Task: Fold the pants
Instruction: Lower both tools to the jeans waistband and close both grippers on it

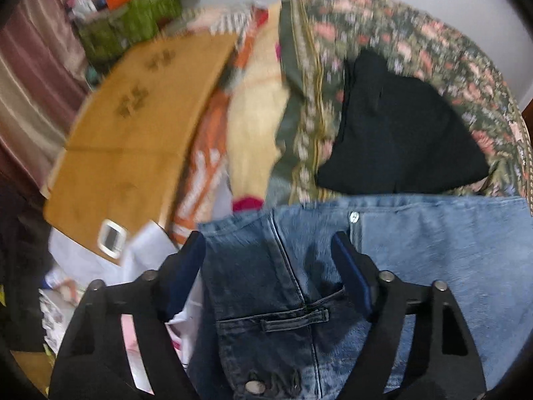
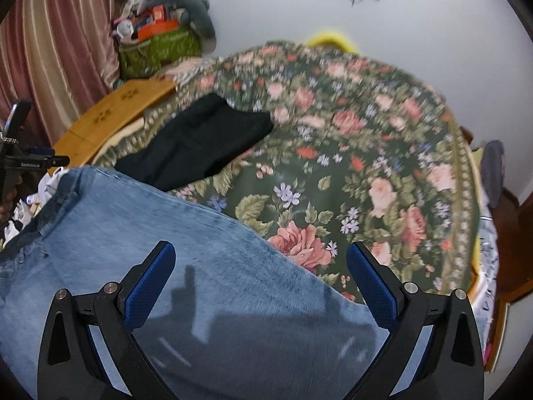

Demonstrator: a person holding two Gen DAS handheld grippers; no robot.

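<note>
Blue jeans lie on a floral bedspread. In the left wrist view the waistband with belt loop and buttons sits between the fingers of my left gripper, which is open and holds nothing. In the right wrist view the pale denim spreads under my right gripper, which is wide open above it and empty. The left gripper shows at the left edge of the right wrist view.
Folded black pants lie on the bedspread beyond the jeans; they also show in the right wrist view. A wooden board lies to the left. A green bag of clutter stands by the curtain. White papers lie at lower left.
</note>
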